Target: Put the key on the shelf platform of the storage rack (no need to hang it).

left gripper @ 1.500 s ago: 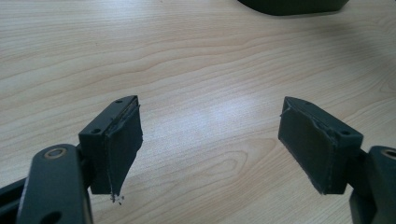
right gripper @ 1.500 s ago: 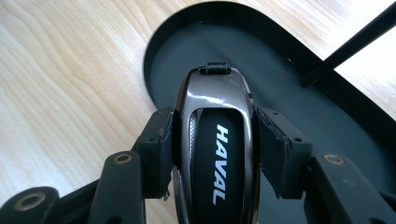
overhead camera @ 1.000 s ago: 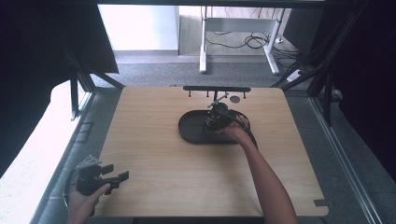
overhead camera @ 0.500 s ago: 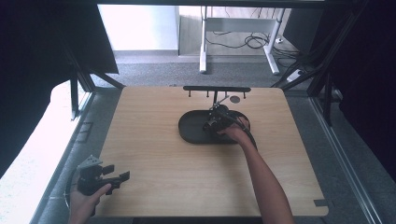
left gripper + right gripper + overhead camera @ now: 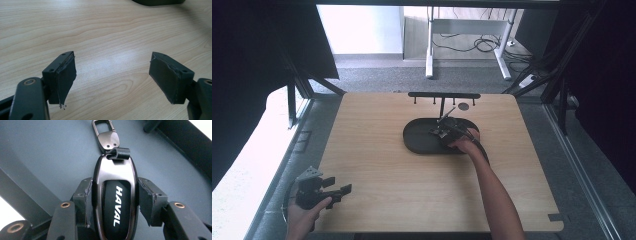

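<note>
A dark metal key fob (image 5: 115, 195) marked HAVAL, with a clip (image 5: 106, 136) at its far end, sits between the pads of my right gripper (image 5: 114, 192). The pads press on both of its sides. In the high view the right gripper (image 5: 444, 129) is over the right half of a black oval tray (image 5: 419, 137) in the middle of the table. My left gripper (image 5: 337, 186) rests at the table's near left corner. Its jaws are wide apart over bare wood, with nothing between them (image 5: 112, 75).
A black rack (image 5: 443, 95) with several small hooks stands on a post just behind the tray. A small dark disc (image 5: 463, 106) lies beside it. The tray's dark edge (image 5: 157, 2) shows far ahead of the left gripper. Light wooden table (image 5: 377, 165) all around.
</note>
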